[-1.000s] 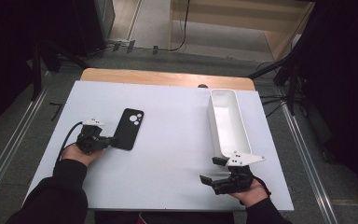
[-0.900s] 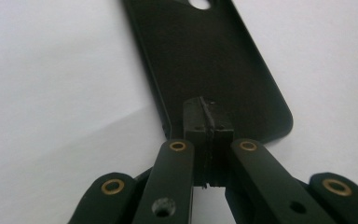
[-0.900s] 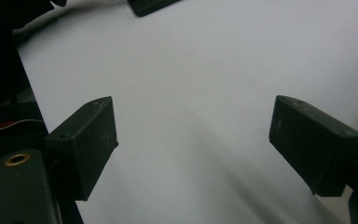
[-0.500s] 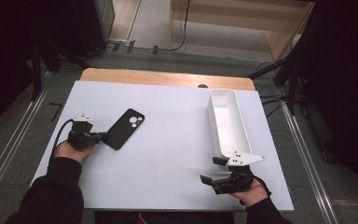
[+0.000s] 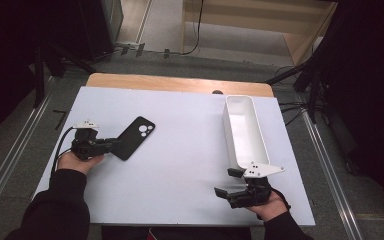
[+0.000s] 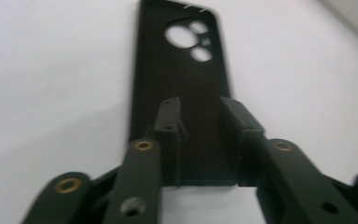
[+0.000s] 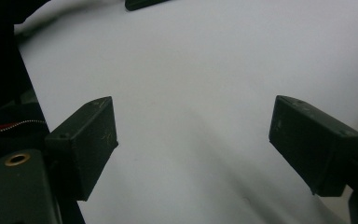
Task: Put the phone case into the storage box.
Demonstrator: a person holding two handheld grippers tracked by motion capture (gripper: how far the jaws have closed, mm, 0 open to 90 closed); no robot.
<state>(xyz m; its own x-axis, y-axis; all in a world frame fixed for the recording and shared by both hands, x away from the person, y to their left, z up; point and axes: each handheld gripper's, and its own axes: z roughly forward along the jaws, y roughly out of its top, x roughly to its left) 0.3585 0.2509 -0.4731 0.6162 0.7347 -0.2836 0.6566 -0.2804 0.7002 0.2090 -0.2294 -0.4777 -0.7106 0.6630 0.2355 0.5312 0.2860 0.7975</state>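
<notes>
A black phone case (image 5: 136, 137) lies flat and slantwise on the white table (image 5: 180, 110), its camera holes at the far end (image 6: 186, 39). My left gripper (image 5: 114, 145) is at the case's near end. Its jaws have just been opening; in the left gripper view they stand apart (image 6: 200, 112) over that end, with the case showing in the gap and the pads not pressing on it. My right gripper (image 5: 224, 182) rests near the front right of the table, open wide, with nothing but bare table between its fingers (image 7: 193, 140).
A long white bin (image 5: 245, 127) stands lengthwise on the right side of the table, just beyond the right gripper. A wooden strip (image 5: 180, 84) runs along the table's far edge. Cables and metal rails lie on the floor around the table.
The left hand drew the phone case a little to the left and turned it more slantwise. The right hand has not moved.
</notes>
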